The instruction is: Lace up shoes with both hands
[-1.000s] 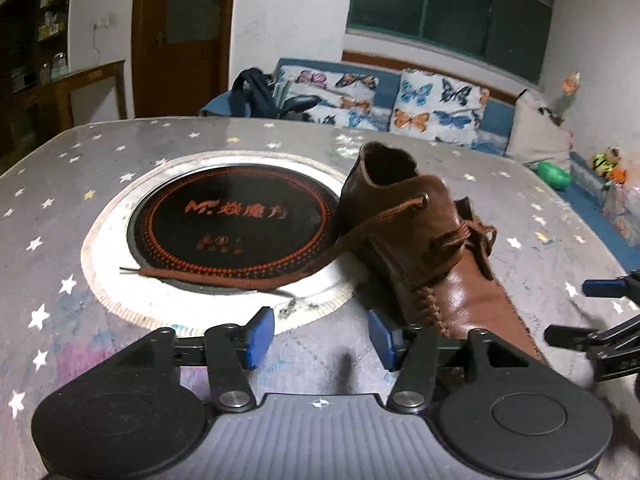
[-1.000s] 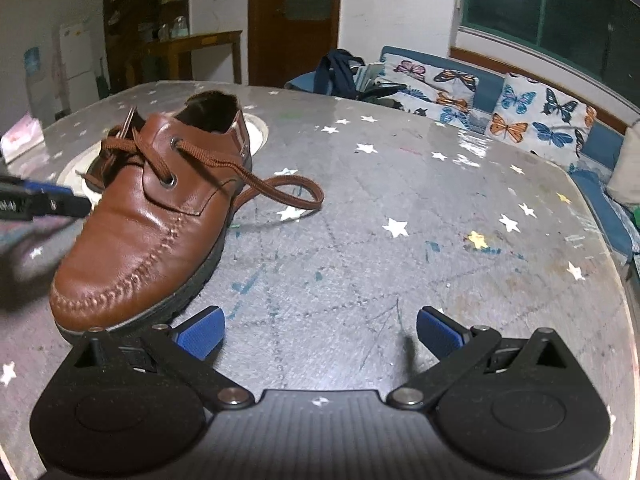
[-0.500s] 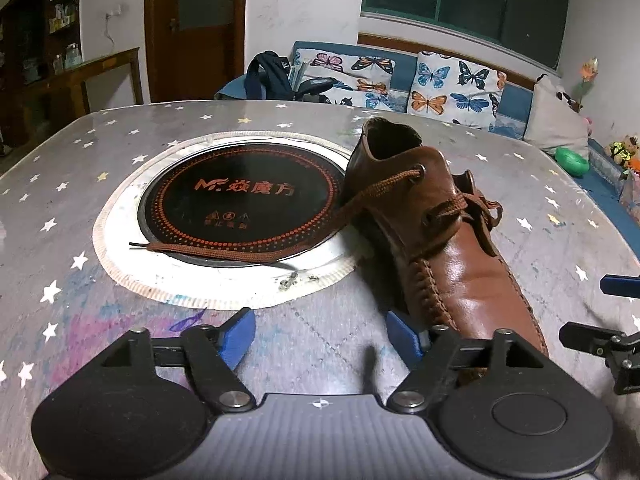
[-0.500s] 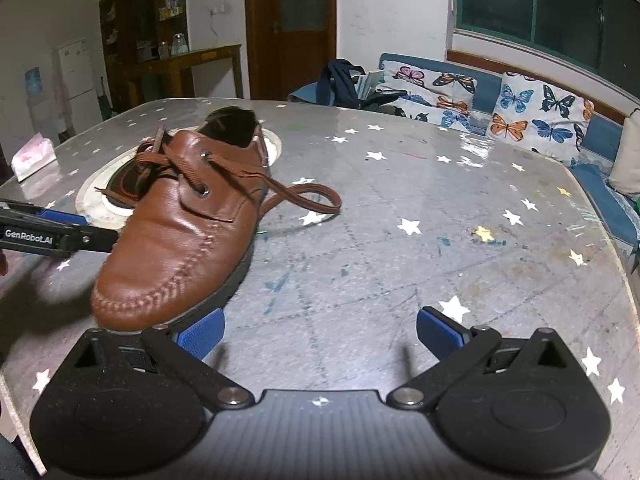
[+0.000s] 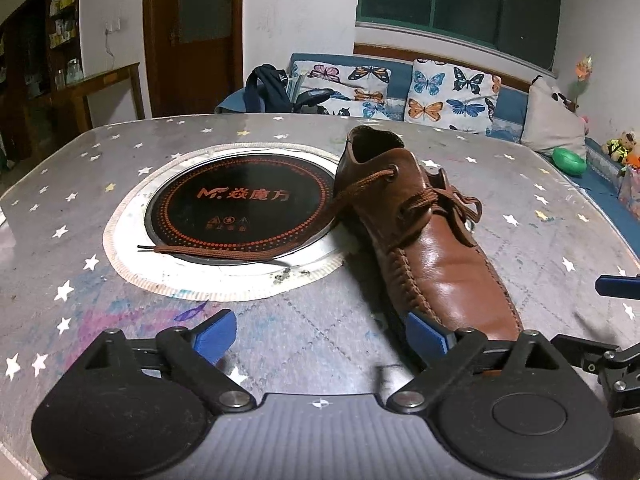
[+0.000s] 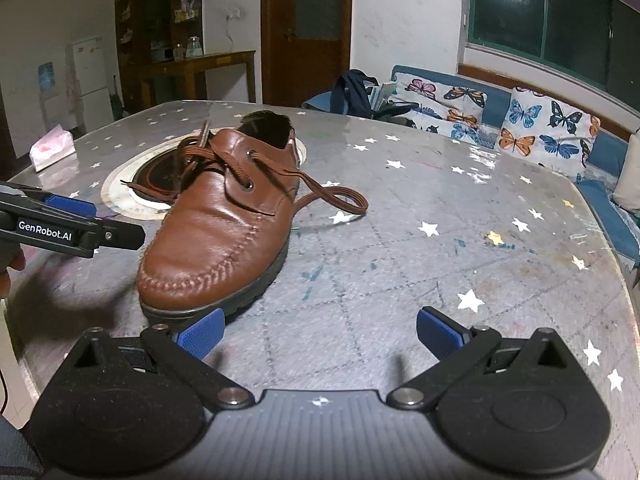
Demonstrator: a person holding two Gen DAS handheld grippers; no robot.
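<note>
The left gripper (image 5: 320,334) has just been opening and now stands wide with nothing between its blue pads, hovering low over the surface (image 5: 312,320) just short of the shoe's toe. The right gripper (image 6: 318,334) is spread equally wide and empty, poised in front of the toe on the shoe's other side. One brown leather shoe (image 5: 424,236) lies on the star-patterned surface, its toe towards both grippers and its heel beside the round black hotplate (image 5: 240,204) set into the surface. Two loose lace ends trail from the top eyelets: the left lace end (image 5: 224,252) runs across the hotplate's near rim, and the right lace end (image 6: 332,200) curls in a loop on the bare surface. The step in hand looks like reaching for these ends, one per gripper. It would go best with each gripper pinching its lace near the tip, where it lies flat and clear of the shoe, closing squarely across the cord and lifting gently so the shoe is not dragged.
</note>
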